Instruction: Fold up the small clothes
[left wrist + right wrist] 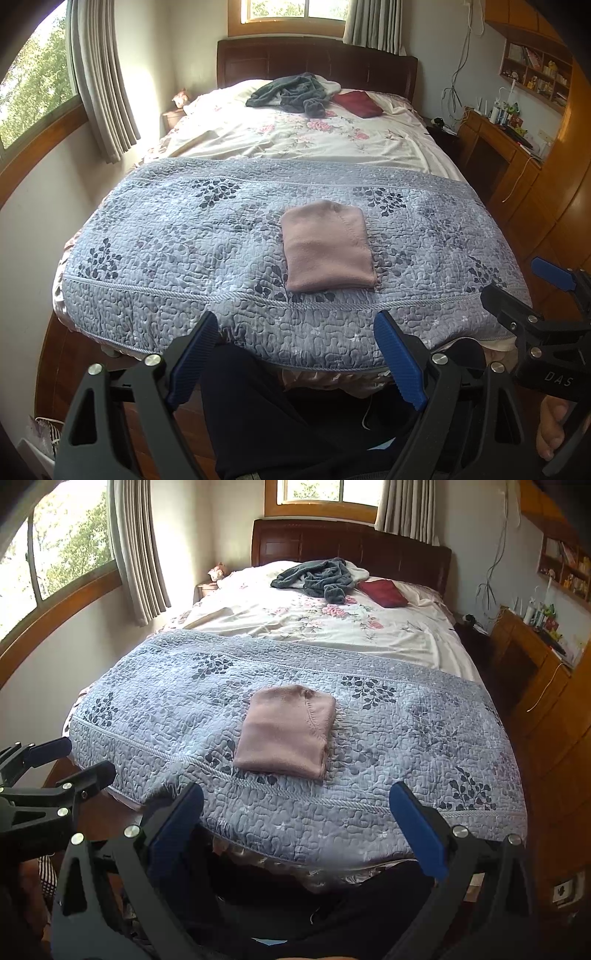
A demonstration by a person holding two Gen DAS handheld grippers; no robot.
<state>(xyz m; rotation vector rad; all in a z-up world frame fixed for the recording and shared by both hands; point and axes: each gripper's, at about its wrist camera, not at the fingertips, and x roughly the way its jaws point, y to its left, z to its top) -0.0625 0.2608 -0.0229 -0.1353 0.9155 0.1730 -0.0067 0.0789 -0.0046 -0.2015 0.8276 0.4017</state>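
- Holding both grippers back off the foot of the bed, I have nothing in either one.
- My left gripper (301, 356) has its blue pads spread wide, with only my dark trouser leg (280, 417) and the quilt (166, 236) edge between them.
- My right gripper (306, 829) is spread just as wide and grips nothing.
- The pink garment (327, 247) lies folded into a neat block on the quilt, near the foot end and roughly midway across (its stitched seam faces up).
- From the left wrist the garment sits right of centre; from the right wrist it sits left of centre, and a fringed edge shows beside it on its right.
- Only the left view shows a bare foot (552, 424) at the lower right, under the right gripper's black frame marked "DAS".
- Only the right view shows a wall socket (565, 888) low on the right.
- Each view catches the other gripper at its edge, fingers apart there too.
- Far up the bed, on the floral sheet (295, 136), lie a heap of grey-green clothes (291, 94) and a dark red cloth (358, 103), well apart from the garment.
- The wooden desk (491, 140) stands right of the bed in both views.
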